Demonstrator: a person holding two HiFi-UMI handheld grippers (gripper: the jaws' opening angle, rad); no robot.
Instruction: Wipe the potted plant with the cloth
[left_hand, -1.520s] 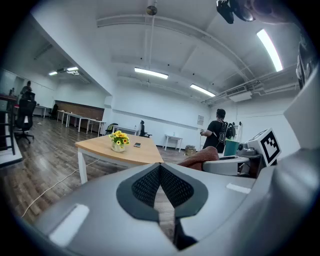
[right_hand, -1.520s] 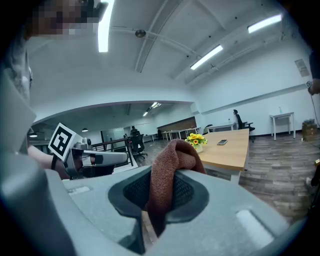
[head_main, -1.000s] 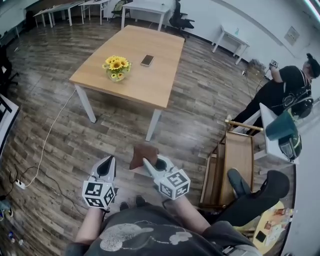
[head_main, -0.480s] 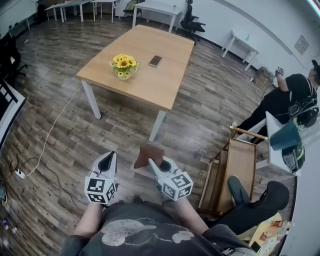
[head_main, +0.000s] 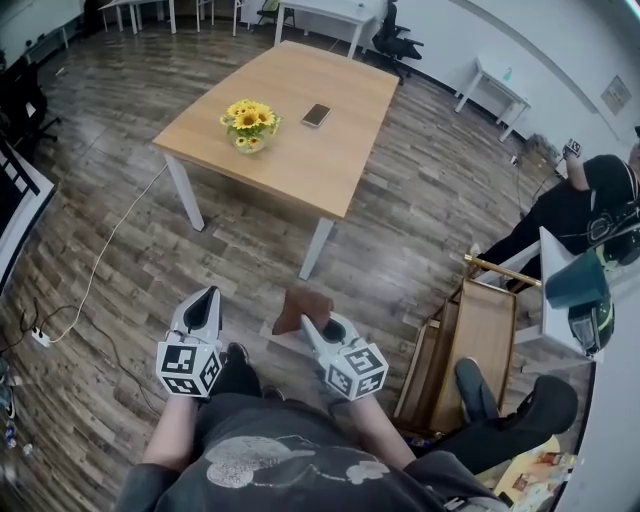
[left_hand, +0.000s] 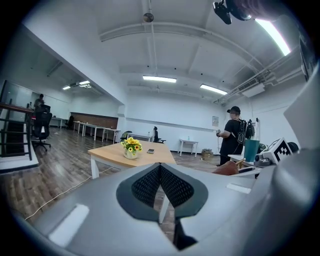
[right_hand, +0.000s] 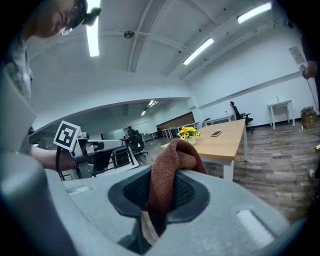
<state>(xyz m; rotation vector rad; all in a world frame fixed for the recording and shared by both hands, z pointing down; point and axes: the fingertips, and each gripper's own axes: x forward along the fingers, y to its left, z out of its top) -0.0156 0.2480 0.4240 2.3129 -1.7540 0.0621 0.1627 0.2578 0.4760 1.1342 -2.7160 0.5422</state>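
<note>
Head view: right hand-held gripper (head_main: 310, 323) clamped on brown cloth (head_main: 303, 304).
Left hand-held gripper (head_main: 207, 296) closed, empty; potted plant (head_main: 250, 124) on surface (head_main: 305, 165) well ahead of both.

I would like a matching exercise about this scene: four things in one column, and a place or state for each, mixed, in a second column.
1 cloth
2 potted plant
3 phone
4 left gripper

a shut, nothing between its jaws
b lies flat on the table
c clamped in the right gripper
d stands on the table, yellow flowers

Pairs: 1-c, 2-d, 3-b, 4-a
</note>
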